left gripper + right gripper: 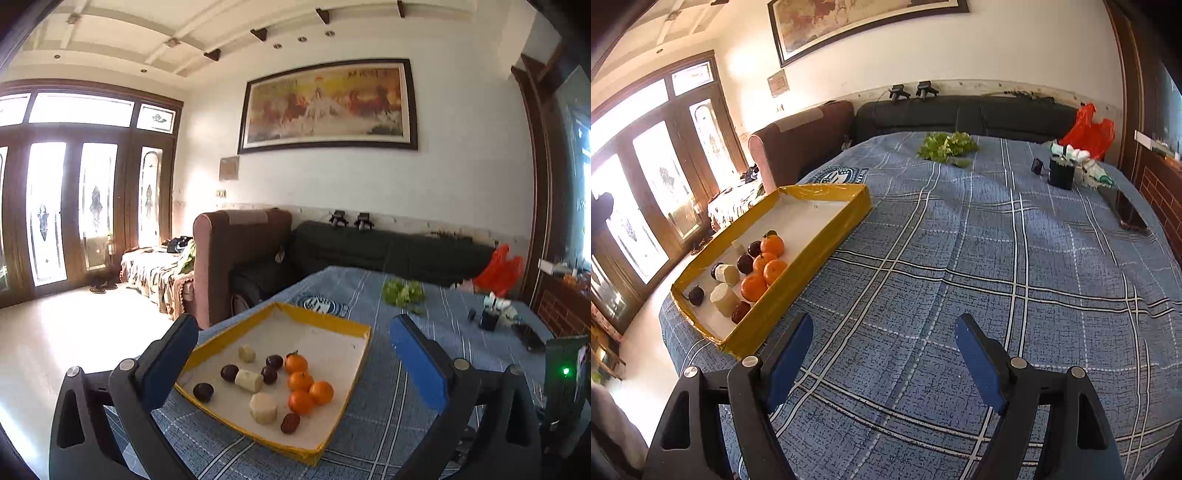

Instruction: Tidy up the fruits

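Observation:
A shallow yellow-rimmed tray (325, 321) with a white floor lies on the blue plaid table. In it are several oranges (301, 381) in a cluster, several dark red plums (229, 372) and three pale cream cylinder pieces (263, 407). My left gripper (291, 328) is open and empty, hovering over the tray's near side. In the right wrist view the tray (812, 254) sits at the left with the oranges (764, 269). My right gripper (884, 328) is open and empty over bare cloth, right of the tray.
A bunch of green leaves (947, 146) lies at the table's far side. A black cup (1061, 171), white items and a red plastic bag (1087, 131) are at the far right, with a dark phone (1126, 210). Sofas stand behind the table.

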Demonstrator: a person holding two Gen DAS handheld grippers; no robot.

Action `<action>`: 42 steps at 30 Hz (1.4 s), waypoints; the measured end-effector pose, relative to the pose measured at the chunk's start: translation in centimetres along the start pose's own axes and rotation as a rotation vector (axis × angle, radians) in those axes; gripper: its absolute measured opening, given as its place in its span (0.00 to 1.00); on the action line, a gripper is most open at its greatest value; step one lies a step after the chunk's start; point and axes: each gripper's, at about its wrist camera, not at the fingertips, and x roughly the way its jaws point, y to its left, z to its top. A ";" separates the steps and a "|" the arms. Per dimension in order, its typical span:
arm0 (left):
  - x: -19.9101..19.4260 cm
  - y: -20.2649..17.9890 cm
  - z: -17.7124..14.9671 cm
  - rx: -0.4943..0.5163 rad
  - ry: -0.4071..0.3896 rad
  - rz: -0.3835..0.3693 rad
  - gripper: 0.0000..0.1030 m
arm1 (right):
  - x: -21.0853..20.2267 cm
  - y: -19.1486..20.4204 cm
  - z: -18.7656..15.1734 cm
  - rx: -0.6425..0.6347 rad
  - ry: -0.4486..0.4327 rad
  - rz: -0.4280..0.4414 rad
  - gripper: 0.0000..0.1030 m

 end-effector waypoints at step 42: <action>7.3 4.5 -4.6 0.006 0.450 0.056 1.00 | 1.1 10.3 -1.0 -0.257 0.002 0.099 0.92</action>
